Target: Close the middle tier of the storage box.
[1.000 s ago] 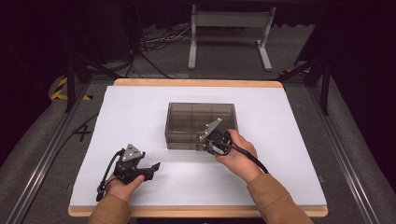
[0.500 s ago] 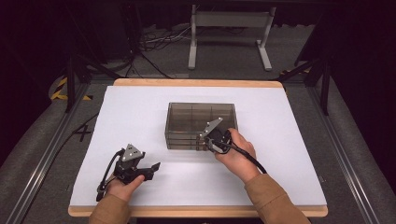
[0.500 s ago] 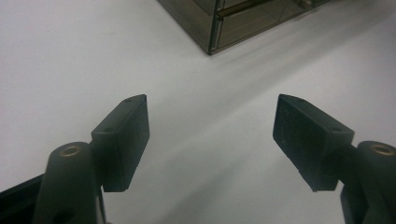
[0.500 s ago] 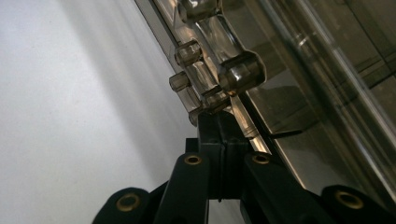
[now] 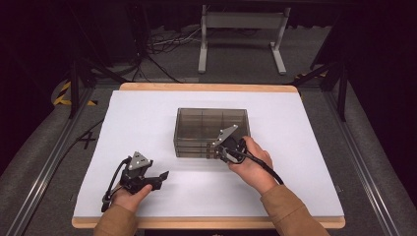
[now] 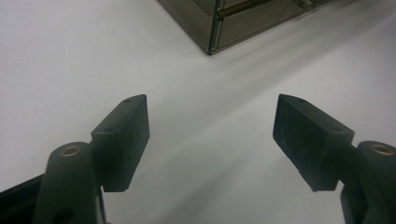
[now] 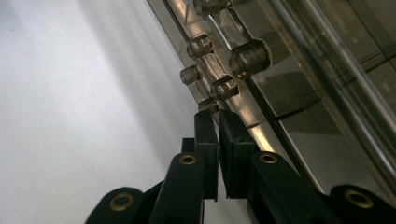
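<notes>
The right gripper (image 7: 218, 116) has its jaws pressed nearly together, tips at the lowest of a row of small clear knobs (image 7: 225, 87) on the front of the smoky transparent drawer box (image 5: 211, 120). Whether a knob is actually pinched between the tips cannot be told, since the jaws hide that spot. The left gripper (image 6: 211, 123) rests spread wide over the bare white tabletop (image 5: 147, 118), holding nothing. The box sits mid-table, touching the right gripper and well apart from the left gripper, whose view catches one cut-off corner of it.
</notes>
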### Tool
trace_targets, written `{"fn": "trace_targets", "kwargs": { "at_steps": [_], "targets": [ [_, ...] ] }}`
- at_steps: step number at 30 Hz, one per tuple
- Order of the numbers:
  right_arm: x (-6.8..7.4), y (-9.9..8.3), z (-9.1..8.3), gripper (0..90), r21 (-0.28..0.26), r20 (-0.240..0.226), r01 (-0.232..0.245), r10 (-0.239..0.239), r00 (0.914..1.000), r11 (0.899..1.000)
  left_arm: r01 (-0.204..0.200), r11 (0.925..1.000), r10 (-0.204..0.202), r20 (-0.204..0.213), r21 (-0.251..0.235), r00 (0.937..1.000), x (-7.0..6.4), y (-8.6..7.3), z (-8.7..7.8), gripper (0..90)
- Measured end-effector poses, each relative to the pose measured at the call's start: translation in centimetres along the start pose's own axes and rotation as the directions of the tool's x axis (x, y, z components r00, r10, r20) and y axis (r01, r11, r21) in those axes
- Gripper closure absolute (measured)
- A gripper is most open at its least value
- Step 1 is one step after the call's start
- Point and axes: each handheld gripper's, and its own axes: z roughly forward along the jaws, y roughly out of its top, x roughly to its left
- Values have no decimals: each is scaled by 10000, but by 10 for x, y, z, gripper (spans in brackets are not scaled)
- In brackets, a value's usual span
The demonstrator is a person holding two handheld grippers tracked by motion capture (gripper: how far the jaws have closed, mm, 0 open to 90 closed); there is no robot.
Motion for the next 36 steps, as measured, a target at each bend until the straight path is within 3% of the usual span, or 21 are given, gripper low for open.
{"fn": "trace_targets", "kwargs": {
  "at_steps": [9, 16, 24, 36],
  "targets": [
    [1, -9, -18, 603, -750, -873, -490, 424, 9953, 9960, 38, 10000, -38, 2, -23, 10000, 0, 0, 0, 278],
    [-2, -16, -30, 510, -1153, -1226, -745, 602, 9906, 9905, 45, 10000, -45, -30, -34, 10000, 0, 0, 0, 277],
    [-4, -26, -40, 458, -1331, -1465, -855, 657, 9870, 9874, 46, 10000, -46, -33, -39, 10000, 0, 0, 0, 277],
    [-12, -46, -54, 442, -1471, -1459, -1093, 878, 9854, 9831, 43, 10000, -43, -38, -22, 10000, 0, 0, 0, 277]
  ]
}}
